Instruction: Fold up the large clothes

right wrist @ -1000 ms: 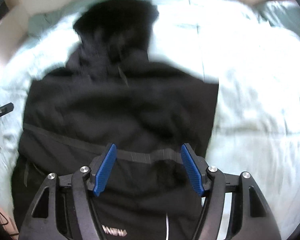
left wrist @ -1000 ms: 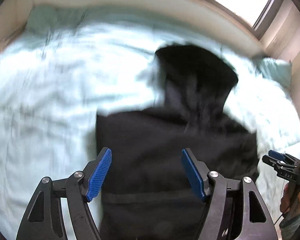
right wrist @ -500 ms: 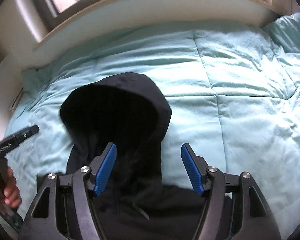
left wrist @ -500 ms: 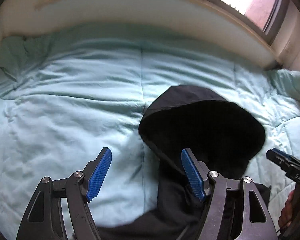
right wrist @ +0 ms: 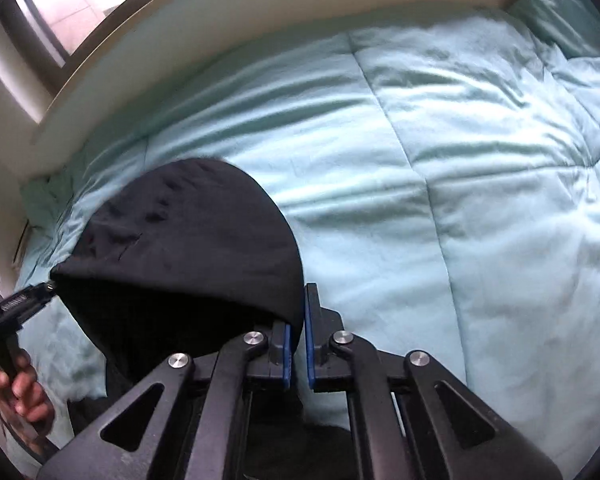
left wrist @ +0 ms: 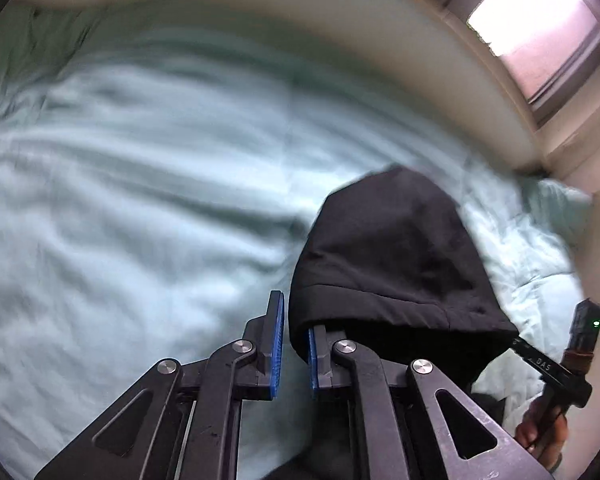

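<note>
A black hoodie lies on a pale teal duvet, and its hood point(left wrist: 392, 256) point(right wrist: 188, 240) is what shows. My left gripper point(left wrist: 294, 326) is shut on the hood's left edge, with the cloth draped over the right finger. My right gripper point(right wrist: 296, 320) is shut on the hood's right edge. Each gripper shows in the other's view: the right one point(left wrist: 528, 350) at the hood's far corner, the left one point(right wrist: 32, 296) at the opposite corner. The hood is raised between them. The hoodie's body is mostly hidden below the grippers.
The teal duvet point(right wrist: 440, 160) covers the bed around the hood. A pale headboard ledge point(left wrist: 340, 40) and a window point(left wrist: 532, 28) run along the far side. A pillow point(right wrist: 572, 12) lies at the far right corner.
Both grippers went from wide open over the hoodie's body to the hood, and have closed on its two edges. The hood's opening is now lifted off the duvet.
</note>
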Available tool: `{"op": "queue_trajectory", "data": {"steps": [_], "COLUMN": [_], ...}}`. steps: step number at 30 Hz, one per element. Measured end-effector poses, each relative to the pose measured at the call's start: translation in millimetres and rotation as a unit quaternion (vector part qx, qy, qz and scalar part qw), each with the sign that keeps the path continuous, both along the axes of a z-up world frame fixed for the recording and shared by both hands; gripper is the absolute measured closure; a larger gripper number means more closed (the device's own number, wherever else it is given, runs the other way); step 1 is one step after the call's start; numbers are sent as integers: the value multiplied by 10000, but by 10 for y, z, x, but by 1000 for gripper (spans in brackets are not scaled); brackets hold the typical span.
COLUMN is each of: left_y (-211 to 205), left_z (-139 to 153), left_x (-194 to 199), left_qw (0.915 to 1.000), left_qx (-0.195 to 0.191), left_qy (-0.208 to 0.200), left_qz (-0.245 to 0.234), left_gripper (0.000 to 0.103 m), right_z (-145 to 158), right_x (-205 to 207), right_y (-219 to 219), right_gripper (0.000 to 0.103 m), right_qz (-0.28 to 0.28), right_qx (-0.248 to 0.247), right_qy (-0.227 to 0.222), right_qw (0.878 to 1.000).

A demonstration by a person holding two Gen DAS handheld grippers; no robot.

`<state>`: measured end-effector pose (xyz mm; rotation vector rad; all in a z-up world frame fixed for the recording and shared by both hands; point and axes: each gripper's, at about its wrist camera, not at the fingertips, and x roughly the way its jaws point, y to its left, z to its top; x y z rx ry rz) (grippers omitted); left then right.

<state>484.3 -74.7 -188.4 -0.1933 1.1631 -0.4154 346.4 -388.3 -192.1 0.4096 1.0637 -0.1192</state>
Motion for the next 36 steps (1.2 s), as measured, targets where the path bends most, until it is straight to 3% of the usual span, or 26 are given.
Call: {"op": "queue_trajectory", "data": {"steps": [2, 3, 4, 6, 9, 11, 13, 16, 18, 20, 21, 24, 28, 30, 33, 36], "left_y": [-96, -136, -155, -183, -167, -106, -27, 76, 21, -111, -247, -534, -739, -730, -799, -765], "left_z": [-453, -674, -736, -648, -411, -240, -77, 259, 478, 641, 667, 399, -306, -601, -545, -352], "left_x": [80, 123, 136, 116, -70, -249, -387, -537, -521, -420, -381, -154, -14, -3, -44, -123], "left_qw": [9974, 9956, 9956, 9958, 9947, 9918, 9913, 9912, 9922, 9920, 9912, 9932, 9916, 9920, 9907, 9908], "left_qx": [539, 572, 594, 695, 921, 1131, 1115, 911, 588, 269, 222, 25, 599, 611, 809, 744], "left_qy": [478, 733, 703, 544, 104, -140, -307, -679, -880, -995, -1055, -573, 188, 350, 203, 50], "left_qz": [-82, -145, -164, -231, -440, -584, -631, -684, -658, -725, -767, -1009, -1127, -1048, -1072, -1131], "left_gripper": [90, 90, 90, 89, 84, 77, 77, 75, 63, 40, 38, 38, 39, 38, 37, 37], "right_z": [-255, -447, -547, -667, -496, -351, -169, 159, 358, 495, 521, 410, -55, -396, -560, -417], "right_x": [48, 112, 142, 208, 161, 70, -38, -100, -35, 117, 185, 450, 617, 613, 599, 549], "right_y": [74, 119, 137, 151, 115, 86, 63, 90, 142, 280, 374, 653, 865, 863, 842, 803], "right_gripper": [97, 97, 97, 97, 95, 85, 85, 81, 70, 44, 42, 42, 52, 54, 62, 62], "right_qz": [232, 384, 435, 571, 739, 848, 1020, 1135, 1194, 1309, 1401, 1608, 1744, 1736, 1674, 1663], "right_qx": [-134, -114, -117, -149, -153, -156, 22, -109, -80, -57, -64, -134, -110, -150, -129, -53], "right_qy": [311, 538, 629, 722, 591, 534, 374, 129, -134, -359, -461, -327, 121, 437, 508, 417], "right_qw": [9992, 9977, 9970, 9956, 9954, 9948, 9941, 9934, 9927, 9907, 9890, 9864, 9845, 9837, 9845, 9852]}}
